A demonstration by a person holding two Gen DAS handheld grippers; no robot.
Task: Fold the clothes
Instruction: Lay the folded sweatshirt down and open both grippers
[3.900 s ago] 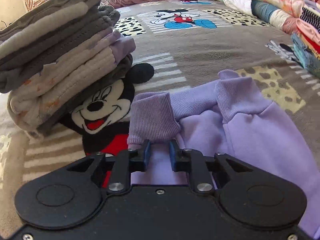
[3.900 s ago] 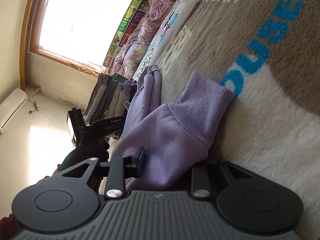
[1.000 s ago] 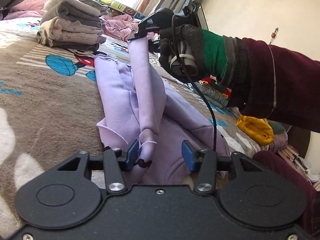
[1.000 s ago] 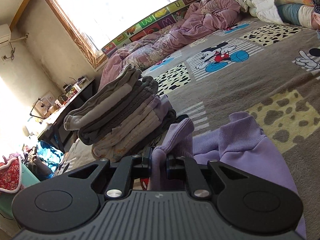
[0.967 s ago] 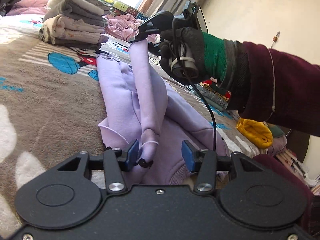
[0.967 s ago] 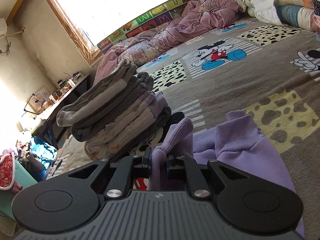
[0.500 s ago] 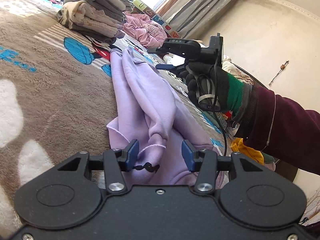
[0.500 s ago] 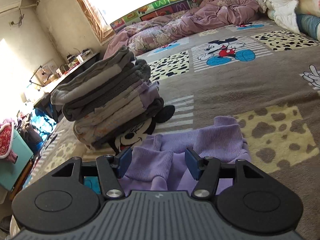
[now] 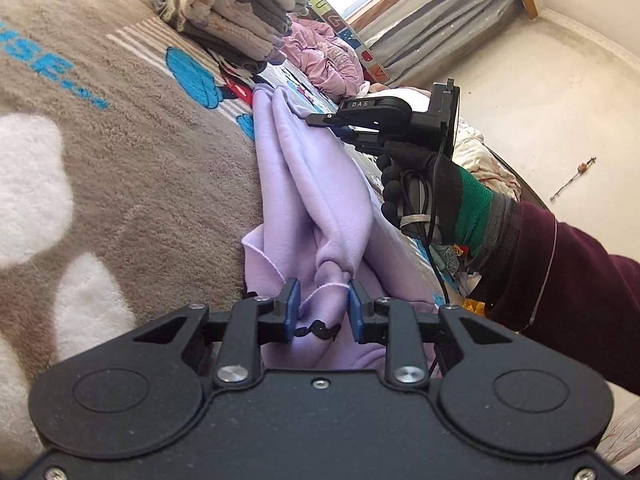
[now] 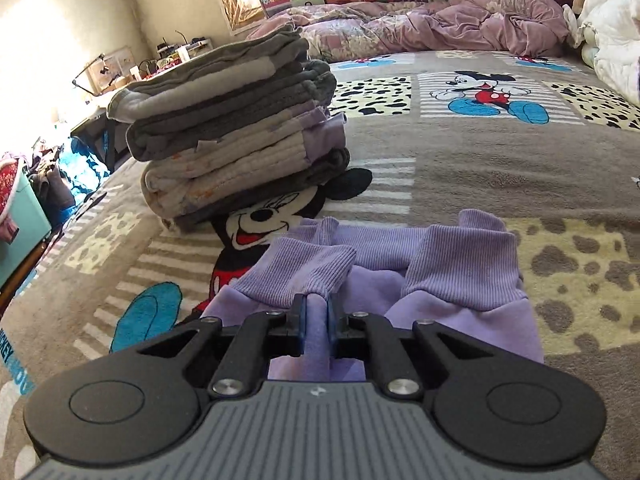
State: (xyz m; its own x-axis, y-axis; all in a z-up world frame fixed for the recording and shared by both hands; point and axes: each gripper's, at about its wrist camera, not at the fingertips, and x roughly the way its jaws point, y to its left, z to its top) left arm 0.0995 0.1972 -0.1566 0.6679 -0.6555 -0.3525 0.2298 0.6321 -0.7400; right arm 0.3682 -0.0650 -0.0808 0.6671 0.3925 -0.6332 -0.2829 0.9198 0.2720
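A lilac garment (image 9: 316, 200) lies in long folds on the Mickey Mouse blanket (image 9: 120, 152). My left gripper (image 9: 323, 308) is open, its blue pads on either side of a bunched hem with a black drawstring. My right gripper (image 10: 317, 320) is shut on lilac fabric just behind the ribbed cuffs (image 10: 460, 268). In the left wrist view the right gripper (image 9: 332, 120) is held by a gloved hand at the garment's far end.
A stack of folded grey and cream clothes (image 10: 236, 128) stands just beyond the cuffs, also in the left wrist view (image 9: 236, 12). A rumpled mauve quilt (image 10: 440, 28) lies at the back. White bedding (image 10: 612, 32) is at the right. A teal box (image 10: 20, 220) is off the left edge.
My right gripper opened and let the raised fabric drop, then moved down and shut on fabric behind the cuffs. My left gripper stayed open at the hem.
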